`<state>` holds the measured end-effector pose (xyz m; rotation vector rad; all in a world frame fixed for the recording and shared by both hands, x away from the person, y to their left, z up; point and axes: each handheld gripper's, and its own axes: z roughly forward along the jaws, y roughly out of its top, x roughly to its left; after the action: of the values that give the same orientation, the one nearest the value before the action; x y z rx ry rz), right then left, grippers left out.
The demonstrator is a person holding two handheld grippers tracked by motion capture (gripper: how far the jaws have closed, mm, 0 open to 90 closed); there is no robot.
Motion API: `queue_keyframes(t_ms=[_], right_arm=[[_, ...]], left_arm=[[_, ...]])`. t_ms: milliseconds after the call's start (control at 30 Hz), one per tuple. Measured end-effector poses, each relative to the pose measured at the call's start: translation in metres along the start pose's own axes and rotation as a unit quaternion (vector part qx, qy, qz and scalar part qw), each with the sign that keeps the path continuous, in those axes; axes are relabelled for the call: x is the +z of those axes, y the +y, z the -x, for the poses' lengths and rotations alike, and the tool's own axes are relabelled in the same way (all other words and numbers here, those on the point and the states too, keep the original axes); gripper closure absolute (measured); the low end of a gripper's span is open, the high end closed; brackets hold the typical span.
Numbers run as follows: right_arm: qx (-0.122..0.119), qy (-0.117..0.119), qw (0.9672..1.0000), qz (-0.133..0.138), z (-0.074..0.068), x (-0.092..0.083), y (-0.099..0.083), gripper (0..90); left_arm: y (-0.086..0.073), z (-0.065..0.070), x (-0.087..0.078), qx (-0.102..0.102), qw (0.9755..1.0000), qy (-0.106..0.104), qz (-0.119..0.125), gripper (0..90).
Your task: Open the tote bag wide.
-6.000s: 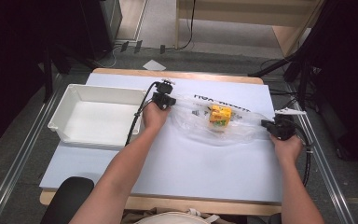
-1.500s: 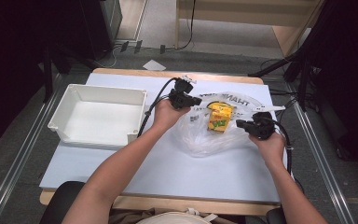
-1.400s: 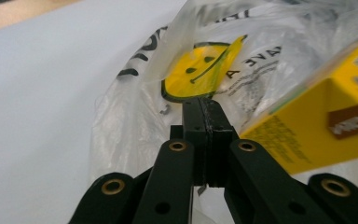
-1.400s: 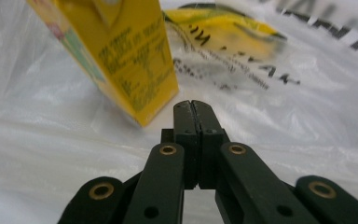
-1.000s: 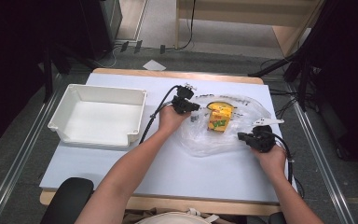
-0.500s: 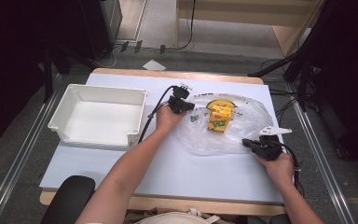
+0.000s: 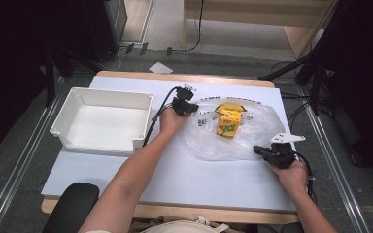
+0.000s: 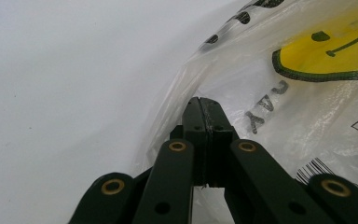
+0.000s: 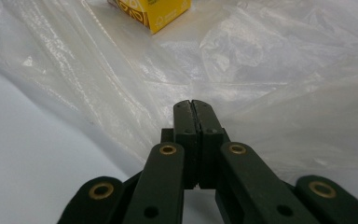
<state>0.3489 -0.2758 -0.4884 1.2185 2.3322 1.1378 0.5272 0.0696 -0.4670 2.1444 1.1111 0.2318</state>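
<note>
A clear plastic bag printed with a yellow smiley lies spread on the white table cover. A yellow carton sits inside it near the middle. At the bag's upper left edge my left gripper is shut, and in the left gripper view the bag's rim runs into the closed tips of the left gripper. My right gripper is shut at the bag's near right edge. In the right gripper view, film of the bag bunches around the right gripper, with the carton beyond.
A white rectangular bin stands on the table's left side, beside my left forearm. Cables trail from both grippers. A black chair part shows at the near left edge. Bare white cover lies in front of the bag.
My right gripper has moved toward the near edge of the table and slightly right, and the bag's near side has spread out wider. My left gripper has stayed about where it was.
</note>
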Motion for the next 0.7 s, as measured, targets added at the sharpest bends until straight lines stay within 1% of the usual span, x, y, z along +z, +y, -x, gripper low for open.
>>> queue_keyframes(t_ms=[67, 167, 200, 233, 333, 400, 533, 700], right_arm=[[0.003, 0.001, 1.0000, -0.001, 0.000, -0.002, -0.001, 90.0], [-0.002, 0.001, 1.0000, -0.001, 0.000, -0.004, -0.003, 90.0], [0.001, 0.001, 1.0000, -0.001, -0.001, -0.005, -0.004, 90.0], [-0.001, 0.003, 1.0000, 0.000, 0.000, -0.005, -0.005, 90.0], [-0.005, 0.001, 1.0000, 0.001, -0.001, -0.008, -0.007, 90.0], [-0.005, 0.000, 1.0000, -0.001, -0.001, -0.009, -0.008, 90.0], [-0.011, 0.001, 0.9999, -0.004, -0.003, -0.012, -0.010, 90.0], [-0.007, 0.009, 0.9999, -0.007, -0.005, -0.015, -0.013, 90.0]], left_arm=[[0.000, 0.000, 0.000, 0.003, 1.0000, 0.002, -0.001, 90.0], [0.001, 0.000, 0.000, 0.003, 1.0000, 0.002, -0.003, 90.0], [0.001, -0.001, 0.000, 0.006, 1.0000, 0.003, -0.004, 90.0], [0.001, 0.000, 0.000, 0.003, 1.0000, 0.003, -0.003, 90.0], [0.002, -0.001, 0.000, 0.002, 1.0000, 0.004, -0.005, 90.0], [0.002, -0.001, 0.000, -0.001, 1.0000, 0.004, -0.006, 90.0], [0.002, -0.001, 0.000, 0.002, 1.0000, 0.005, -0.007, 90.0], [0.002, -0.001, -0.002, 0.004, 0.9999, 0.006, -0.012, 90.0]])
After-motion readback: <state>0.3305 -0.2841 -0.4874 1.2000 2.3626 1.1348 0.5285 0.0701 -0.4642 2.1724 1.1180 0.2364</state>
